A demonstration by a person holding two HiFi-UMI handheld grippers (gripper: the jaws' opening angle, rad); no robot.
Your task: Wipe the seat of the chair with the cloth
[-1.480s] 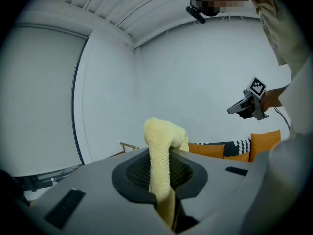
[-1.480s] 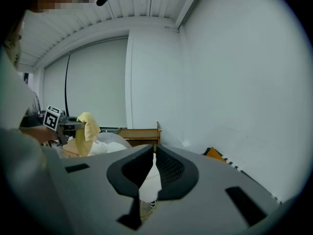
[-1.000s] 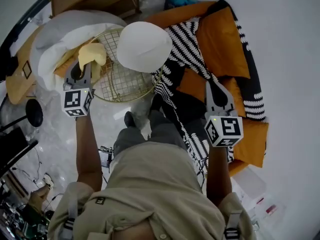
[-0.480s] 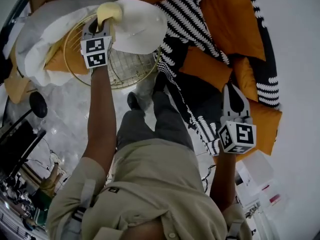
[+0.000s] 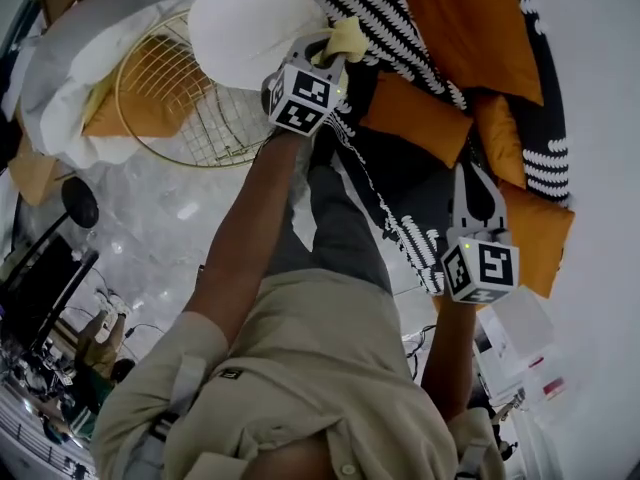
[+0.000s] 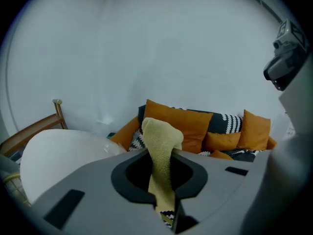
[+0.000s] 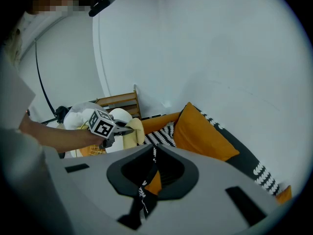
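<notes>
The chair's round white seat [image 5: 245,30] lies at the top of the head view and shows low at the left of the left gripper view [image 6: 58,155]. My left gripper [image 5: 335,53] is shut on a folded yellow cloth [image 5: 347,40] at the seat's right edge. The cloth [image 6: 161,151] stands up between its jaws, over the sofa cushions. My right gripper [image 5: 470,173] hangs shut over the sofa with nothing in it, well to the right of the chair. The right gripper view shows the left gripper [image 7: 120,129], the cloth [image 7: 133,131] and the seat [image 7: 117,115] ahead.
A gold wire basket chair [image 5: 185,103] with white padding [image 5: 60,98] and an orange pillow stands left of the seat. A sofa with orange cushions [image 5: 470,28] and a black-and-white patterned throw [image 5: 385,8] fills the right. My legs [image 5: 330,218] stand between. Dark equipment [image 5: 40,278] crowds the lower-left floor.
My left gripper has carried the cloth from the wire chair's side across the white seat to its right edge. The right gripper has stayed over the sofa.
</notes>
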